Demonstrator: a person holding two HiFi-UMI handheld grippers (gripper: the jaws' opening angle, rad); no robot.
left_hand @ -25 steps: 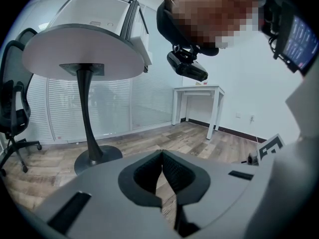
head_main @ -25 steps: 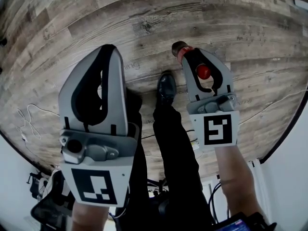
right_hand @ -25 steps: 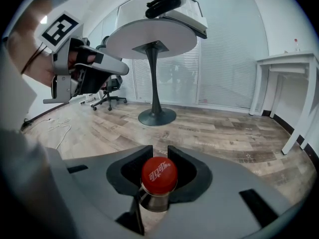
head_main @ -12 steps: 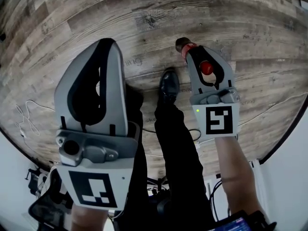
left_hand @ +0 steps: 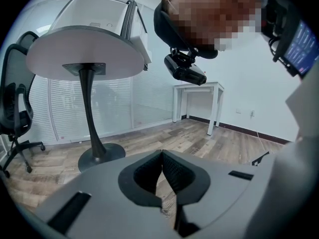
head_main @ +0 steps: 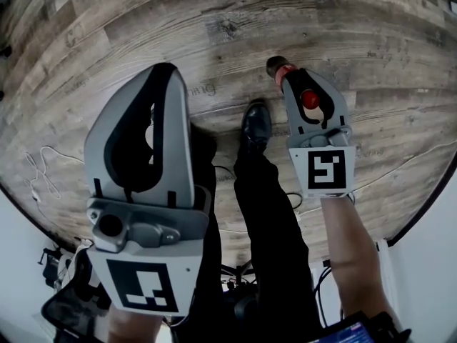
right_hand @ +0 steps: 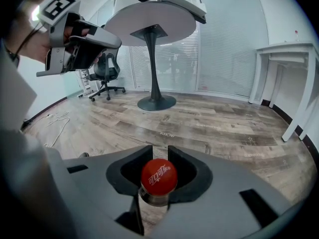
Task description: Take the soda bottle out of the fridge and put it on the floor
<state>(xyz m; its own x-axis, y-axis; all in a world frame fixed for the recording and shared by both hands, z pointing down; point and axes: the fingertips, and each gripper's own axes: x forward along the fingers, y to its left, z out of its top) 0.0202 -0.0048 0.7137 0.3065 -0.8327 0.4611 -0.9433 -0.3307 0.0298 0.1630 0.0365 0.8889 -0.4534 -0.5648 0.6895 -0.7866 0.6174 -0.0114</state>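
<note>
So the right gripper (right_hand: 160, 152) has its jaws clamped on the neck of the soda bottle (right_hand: 158, 178), just under the red cap (head_main: 309, 99); the bottle hangs below it over the wood floor (head_main: 371, 48), just beside the person's shoe (head_main: 255, 123); can't tell if the base is touching down yet. The left gripper (left_hand: 160, 156) is closed on nothing, held up out of the way. My take on handling: the neck is the smart spot, since it's stiff and the ring under the cap should stop it sliding through; the body is probably smooth, squashy plastic; with dark soda inside I'd guess it's fairly heavy and swings like a pendulum; tall and narrow, so it could tip if let go while tilted.
</note>
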